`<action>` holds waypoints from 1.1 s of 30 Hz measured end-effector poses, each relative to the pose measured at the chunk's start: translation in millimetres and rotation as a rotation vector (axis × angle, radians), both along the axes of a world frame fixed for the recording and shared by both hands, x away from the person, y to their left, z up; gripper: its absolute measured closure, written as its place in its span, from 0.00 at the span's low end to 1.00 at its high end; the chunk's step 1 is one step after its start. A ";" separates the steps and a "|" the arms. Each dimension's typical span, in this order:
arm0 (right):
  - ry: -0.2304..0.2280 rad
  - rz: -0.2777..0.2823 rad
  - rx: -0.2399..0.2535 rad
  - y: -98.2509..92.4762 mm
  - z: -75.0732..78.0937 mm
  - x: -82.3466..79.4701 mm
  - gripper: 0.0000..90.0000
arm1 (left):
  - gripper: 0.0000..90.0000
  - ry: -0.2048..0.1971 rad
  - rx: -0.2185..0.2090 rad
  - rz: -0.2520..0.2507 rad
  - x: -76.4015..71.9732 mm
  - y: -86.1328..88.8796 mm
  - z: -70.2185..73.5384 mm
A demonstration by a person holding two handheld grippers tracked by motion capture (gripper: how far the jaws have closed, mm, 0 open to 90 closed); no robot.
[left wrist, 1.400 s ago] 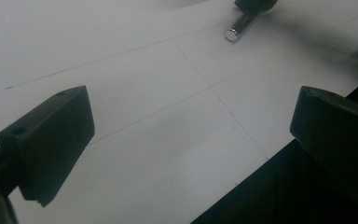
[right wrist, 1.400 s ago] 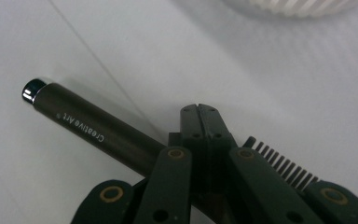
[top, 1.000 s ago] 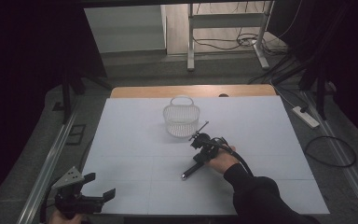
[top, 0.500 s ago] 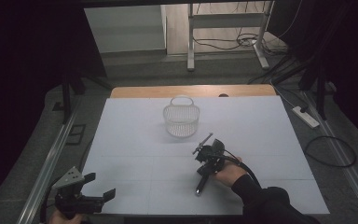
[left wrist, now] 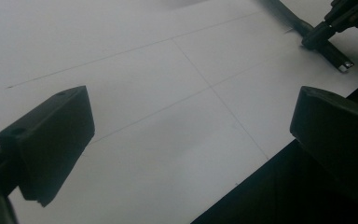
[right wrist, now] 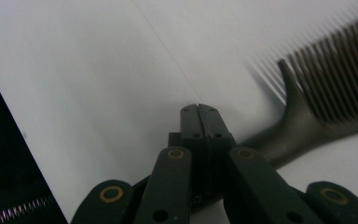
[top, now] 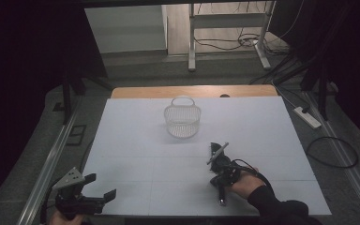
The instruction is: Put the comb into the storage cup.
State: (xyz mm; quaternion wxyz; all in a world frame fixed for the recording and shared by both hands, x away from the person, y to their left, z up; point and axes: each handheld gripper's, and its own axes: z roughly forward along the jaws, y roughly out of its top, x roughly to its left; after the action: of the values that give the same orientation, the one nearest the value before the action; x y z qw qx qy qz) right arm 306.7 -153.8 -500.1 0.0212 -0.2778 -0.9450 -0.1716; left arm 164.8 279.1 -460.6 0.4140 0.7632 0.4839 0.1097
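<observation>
While the right gripper (top: 219, 165) sits near-right on the desk (top: 136, 140) in the high view, its jaws pinch a dark comb (top: 221, 190) by the handle, comb trailing toward the near edge. Wire basket (top: 182, 120) stands far-centre, well apart, looks empty. Left gripper (top: 88, 199) hangs at the near-left corner, jaws spread, nothing btwn them.

Left gripper view: both pads wide apart over bare desk; comb (left wrist: 326, 42) w/ the other gripper far right.

Right gripper view: jaws pressed together on the comb handle (right wrist: 279, 140), teeth fanning off to the right, low over the desk.

Judgement: pickup done; carrying to the basket and dropping in is prob. what's left.
</observation>
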 end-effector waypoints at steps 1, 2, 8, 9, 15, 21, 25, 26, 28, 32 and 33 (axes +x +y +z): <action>-0.001 -0.002 -0.003 -2.6 0.2 -0.5 0.99 | 0.01 0.000 0.000 0.000 0.1 0.0 0.0; -0.001 -0.013 -0.005 -9.1 0.7 -1.7 0.99 | 0.01 0.001 0.000 0.000 0.1 0.0 0.0; -0.012 -0.040 -0.019 -26.1 2.0 -3.1 0.99 | 0.01 0.002 0.001 0.000 0.3 -0.1 0.0; -0.012 -0.044 -0.020 -28.9 2.3 -3.2 0.99 | 0.01 0.003 -0.001 0.000 0.4 0.1 0.0; -0.017 -0.070 -0.026 -44.2 3.3 -2.2 0.99 | 0.01 0.003 0.000 0.000 0.3 -0.1 0.0; -0.033 -0.119 -0.030 -64.1 4.6 0.3 0.98 | 0.01 0.004 0.002 0.001 0.6 -0.3 0.0; -0.047 -0.144 -0.029 -74.5 5.2 2.3 0.98 | 0.01 0.004 0.004 0.001 0.6 -0.6 0.1; -0.047 -0.144 -0.029 -74.5 5.2 2.3 0.98 | 0.01 0.004 0.005 0.001 0.6 -0.6 0.1; -0.050 -0.143 -0.030 -74.2 5.1 1.6 0.97 | 0.01 0.004 0.005 0.002 0.6 -0.6 0.1; -0.065 -0.123 -0.009 -71.7 10.1 -1.1 0.95 | 0.01 0.005 0.005 0.002 0.6 -0.6 0.1; -0.088 -0.116 0.020 -71.0 15.8 -3.5 0.94 | 0.01 0.005 0.006 0.003 0.8 -0.8 0.0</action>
State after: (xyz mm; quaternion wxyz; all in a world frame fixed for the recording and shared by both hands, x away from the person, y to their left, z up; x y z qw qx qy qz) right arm 303.2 -224.7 -484.2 -0.0272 -0.3240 -0.9255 -0.1942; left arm 165.5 278.3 -460.5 0.4101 0.7641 0.4857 0.1098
